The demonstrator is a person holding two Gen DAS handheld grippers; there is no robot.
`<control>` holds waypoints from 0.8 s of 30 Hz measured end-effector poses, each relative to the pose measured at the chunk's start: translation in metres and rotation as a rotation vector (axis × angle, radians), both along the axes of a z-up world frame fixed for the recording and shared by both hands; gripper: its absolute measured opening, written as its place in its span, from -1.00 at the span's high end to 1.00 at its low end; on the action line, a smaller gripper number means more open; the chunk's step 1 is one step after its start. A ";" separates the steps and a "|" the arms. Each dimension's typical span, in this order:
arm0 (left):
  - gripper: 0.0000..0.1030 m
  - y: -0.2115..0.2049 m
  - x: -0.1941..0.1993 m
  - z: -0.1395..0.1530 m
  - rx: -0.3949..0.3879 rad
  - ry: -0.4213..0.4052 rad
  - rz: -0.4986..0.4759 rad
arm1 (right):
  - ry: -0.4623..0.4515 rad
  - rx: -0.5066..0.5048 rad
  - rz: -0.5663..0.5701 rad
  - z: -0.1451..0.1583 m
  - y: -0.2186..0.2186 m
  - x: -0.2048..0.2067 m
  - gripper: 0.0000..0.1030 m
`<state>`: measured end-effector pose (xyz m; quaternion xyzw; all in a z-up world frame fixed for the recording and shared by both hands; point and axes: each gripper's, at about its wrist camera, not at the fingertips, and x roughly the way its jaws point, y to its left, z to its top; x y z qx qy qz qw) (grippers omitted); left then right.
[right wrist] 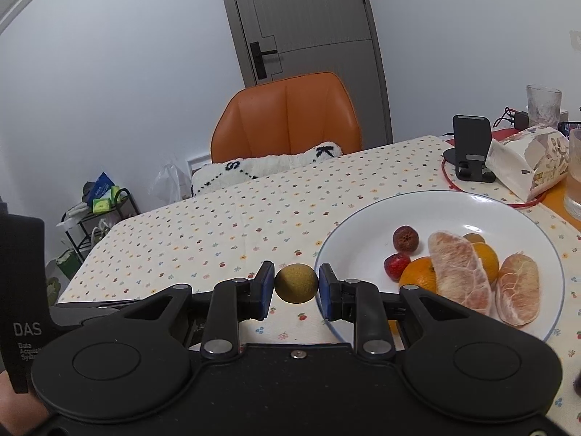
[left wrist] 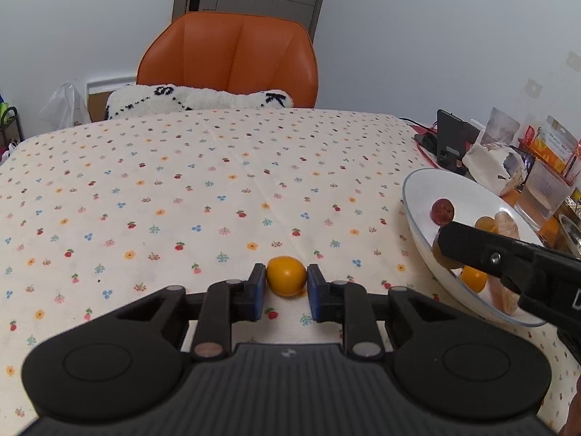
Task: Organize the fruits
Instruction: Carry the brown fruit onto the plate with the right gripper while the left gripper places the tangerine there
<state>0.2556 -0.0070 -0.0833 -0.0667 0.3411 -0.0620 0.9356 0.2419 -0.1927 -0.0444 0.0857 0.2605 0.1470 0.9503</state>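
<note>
My left gripper point(left wrist: 286, 280) is shut on a small yellow-orange fruit point(left wrist: 286, 275), its blue pads pressed on both sides, low over the flowered tablecloth point(left wrist: 181, 200). A brownish-green round fruit point(right wrist: 296, 283) sits between the pads of my right gripper point(right wrist: 296, 285), which is shut on it and holds it beside the left rim of the white plate point(right wrist: 363, 225). The plate point(left wrist: 417, 196) carries two red fruits point(right wrist: 406, 238), oranges point(right wrist: 417, 278) and two peeled citrus segments point(right wrist: 459, 272). The right tool's black body point(left wrist: 508, 265) reaches over the plate in the left wrist view.
An orange chair point(left wrist: 232, 58) with a fluffy white cushion point(left wrist: 196, 100) stands at the table's far edge. Behind the plate on the right are a black phone stand point(right wrist: 470, 147), a torn paper bag point(right wrist: 526, 161) and a glass point(right wrist: 543, 103). A rack point(right wrist: 98, 210) stands on the floor at the left.
</note>
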 end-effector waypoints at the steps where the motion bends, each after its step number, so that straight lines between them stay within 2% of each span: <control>1: 0.57 -0.001 -0.001 0.002 0.002 -0.005 0.002 | -0.001 0.004 0.000 0.000 -0.002 0.000 0.52; 12: 0.57 -0.024 -0.017 0.035 -0.009 -0.064 -0.016 | -0.032 0.038 -0.017 0.009 -0.028 -0.009 0.52; 24: 0.57 -0.059 -0.017 0.048 -0.008 -0.098 -0.062 | -0.062 0.060 -0.067 0.016 -0.067 -0.006 0.52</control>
